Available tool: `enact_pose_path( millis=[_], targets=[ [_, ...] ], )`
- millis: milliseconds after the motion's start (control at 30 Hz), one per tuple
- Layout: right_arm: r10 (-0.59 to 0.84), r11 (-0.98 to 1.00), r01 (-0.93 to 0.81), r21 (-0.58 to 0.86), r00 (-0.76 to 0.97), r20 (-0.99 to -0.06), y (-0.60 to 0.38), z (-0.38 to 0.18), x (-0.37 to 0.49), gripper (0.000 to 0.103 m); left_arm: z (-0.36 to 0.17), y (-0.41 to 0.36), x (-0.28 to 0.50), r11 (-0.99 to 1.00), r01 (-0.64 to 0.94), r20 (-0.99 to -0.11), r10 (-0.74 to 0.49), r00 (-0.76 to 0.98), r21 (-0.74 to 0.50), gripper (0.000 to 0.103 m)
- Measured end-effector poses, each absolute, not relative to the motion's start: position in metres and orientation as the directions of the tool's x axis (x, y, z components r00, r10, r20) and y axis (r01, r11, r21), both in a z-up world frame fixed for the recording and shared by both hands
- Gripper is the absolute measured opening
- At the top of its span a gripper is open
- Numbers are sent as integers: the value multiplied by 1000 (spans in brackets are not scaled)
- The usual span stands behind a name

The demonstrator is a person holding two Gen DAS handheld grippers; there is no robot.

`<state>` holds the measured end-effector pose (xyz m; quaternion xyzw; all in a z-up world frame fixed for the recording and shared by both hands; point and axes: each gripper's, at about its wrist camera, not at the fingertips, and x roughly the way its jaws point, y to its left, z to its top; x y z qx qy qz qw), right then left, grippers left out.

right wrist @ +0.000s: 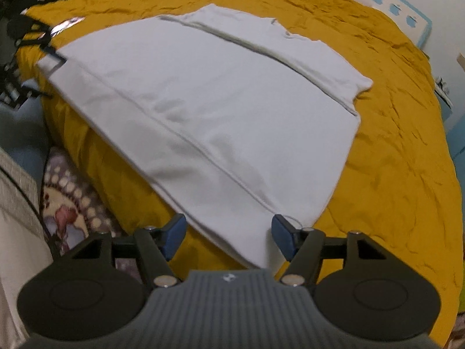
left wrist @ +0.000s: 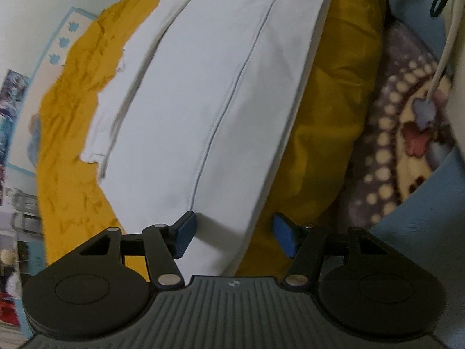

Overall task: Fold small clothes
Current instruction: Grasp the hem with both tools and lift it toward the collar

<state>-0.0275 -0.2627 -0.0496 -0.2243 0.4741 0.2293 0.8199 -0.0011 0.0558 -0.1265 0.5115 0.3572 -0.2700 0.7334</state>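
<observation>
Yellow bed [right wrist: 392, 145] holds a half-folded shirt [right wrist: 218, 110]; left gripper [left wrist: 234, 235] and right gripper [right wrist: 228, 237], jaws open and empty, straddle its near hem, which I judge they must pinch next.

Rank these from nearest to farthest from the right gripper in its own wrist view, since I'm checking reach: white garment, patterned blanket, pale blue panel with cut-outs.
1. white garment, its hem between the right gripper fingers.
2. patterned blanket, lower left.
3. pale blue panel, far upper right.

Mustard-yellow bed cover [right wrist: 392, 145], creased all over, carries one white garment [right wrist: 218, 110] lying flat, its near hem edge reaching just ahead of the right hand-held gripper [right wrist: 229, 237].
</observation>
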Motion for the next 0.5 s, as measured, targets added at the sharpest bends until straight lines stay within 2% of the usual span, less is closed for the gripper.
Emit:
enact_pose_path(
  millis=[33,100,133,200,300,500],
  targets=[
    [157,778,-606,-167,445,-882,-260,-51,-29,62,-127,56,-2,337,752,-792,-29,610,567,63],
    [150,741,-643,-193,439,-886,-255,-54,-32,62,-124,56,-2,351,742,-785,-31,619,571,41],
    [146,724,-659,-204,436,-888,-253,-55,-34,62,-120,58,-2,365,743,-788,-42,615,561,35],
    [142,697,-683,-219,431,-891,-250,-56,-36,62,-110,62,2,403,744,-794,-66,604,532,15],
    [135,672,-702,-237,431,-892,-249,-58,-36,62,-94,64,4,452,738,-796,-94,598,501,9],
    [76,616,-720,-318,457,-886,-247,-70,-40,60,-63,67,15,575,689,-785,-125,607,441,7]
  ],
)
